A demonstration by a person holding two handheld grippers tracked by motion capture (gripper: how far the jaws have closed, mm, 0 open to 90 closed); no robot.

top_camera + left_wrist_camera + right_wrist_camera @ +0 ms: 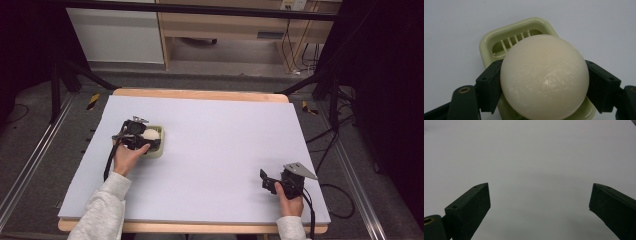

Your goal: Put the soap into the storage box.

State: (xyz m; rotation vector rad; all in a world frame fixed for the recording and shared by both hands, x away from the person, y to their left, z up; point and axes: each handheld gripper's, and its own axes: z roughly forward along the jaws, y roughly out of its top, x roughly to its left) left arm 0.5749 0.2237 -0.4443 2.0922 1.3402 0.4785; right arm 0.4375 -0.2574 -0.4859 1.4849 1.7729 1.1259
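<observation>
Left gripper [544, 82]: jaws closed on white egg [544, 77], one jaw at each side | Egg: between the jaws, directly over pale green egg slicer [499, 40], whose slotted tray shows just beyond it | Right gripper [540, 200]: jaws spread wide, nothing between them, above bare white table cover [536, 152], well apart from the slicer.
</observation>
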